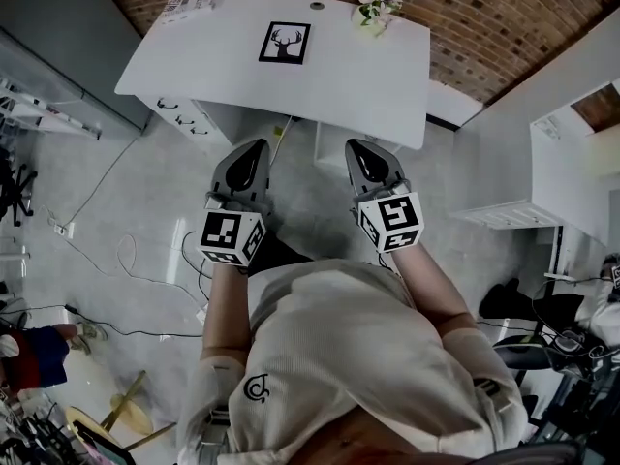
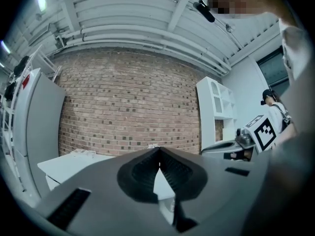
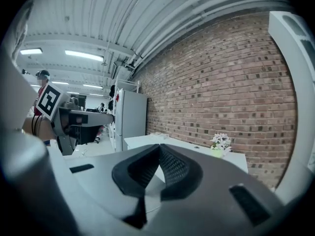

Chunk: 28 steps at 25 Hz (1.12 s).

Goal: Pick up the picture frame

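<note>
In the head view, on the white table (image 1: 387,90), the picture frame (image 1: 285,43) is lying flat, well apart from the left gripper (image 1: 260,145) and the right gripper (image 1: 354,145), which are hovering short of the near edge. In the left gripper view, its jaws are pressing together on nothing. In the right gripper view, the jaws are also meeting, empty.

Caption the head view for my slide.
Left tongs and right tongs, shut, empty, short of the desk with the picture frame.

Head view: high, steeply down on left gripper (image 1: 258,148), right gripper (image 1: 355,146), desk (image 1: 368,80) ahead. Gripper views — level along own jaws; both share desk, brick wall (image 3: 221,82).
</note>
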Tool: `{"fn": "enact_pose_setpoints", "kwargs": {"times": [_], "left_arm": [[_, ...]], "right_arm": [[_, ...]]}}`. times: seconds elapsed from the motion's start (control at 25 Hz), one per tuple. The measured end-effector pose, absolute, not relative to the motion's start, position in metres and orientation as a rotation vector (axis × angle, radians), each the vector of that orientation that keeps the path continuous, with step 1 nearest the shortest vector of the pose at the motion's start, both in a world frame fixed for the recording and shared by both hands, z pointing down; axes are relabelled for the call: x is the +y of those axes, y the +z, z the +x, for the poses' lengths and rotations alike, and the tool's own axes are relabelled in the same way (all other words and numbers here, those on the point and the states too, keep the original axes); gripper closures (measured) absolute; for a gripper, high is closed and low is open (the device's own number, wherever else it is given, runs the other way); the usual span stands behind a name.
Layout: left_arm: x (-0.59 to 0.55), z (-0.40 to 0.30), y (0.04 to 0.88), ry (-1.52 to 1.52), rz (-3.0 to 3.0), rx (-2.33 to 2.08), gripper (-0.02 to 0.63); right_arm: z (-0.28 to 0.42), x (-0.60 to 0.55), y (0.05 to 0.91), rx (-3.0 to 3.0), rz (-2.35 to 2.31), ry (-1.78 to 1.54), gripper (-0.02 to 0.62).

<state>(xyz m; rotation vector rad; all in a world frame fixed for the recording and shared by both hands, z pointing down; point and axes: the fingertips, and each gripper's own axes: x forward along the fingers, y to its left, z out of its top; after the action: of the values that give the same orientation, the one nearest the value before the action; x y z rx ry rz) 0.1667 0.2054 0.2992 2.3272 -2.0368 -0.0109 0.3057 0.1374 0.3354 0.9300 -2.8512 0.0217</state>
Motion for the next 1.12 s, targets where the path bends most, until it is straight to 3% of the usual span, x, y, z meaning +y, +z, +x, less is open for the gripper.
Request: {"fn": "enact_pose_setpoints", "kwargs": {"times": [0.8, 1.12], "left_arm": [[0.029, -0.079, 0.311, 0.124, 2.5, -1.703, 0.592], [-0.017, -0.138, 0.326, 0.152, 2.539, -1.56, 0.592]], "right_arm": [[0.076, -0.015, 0.361, -2.642, 1.283, 0.221, 0.588], [0.033, -0.051, 0.381, -2.509, 1.408, 0.297, 0.588]]}}
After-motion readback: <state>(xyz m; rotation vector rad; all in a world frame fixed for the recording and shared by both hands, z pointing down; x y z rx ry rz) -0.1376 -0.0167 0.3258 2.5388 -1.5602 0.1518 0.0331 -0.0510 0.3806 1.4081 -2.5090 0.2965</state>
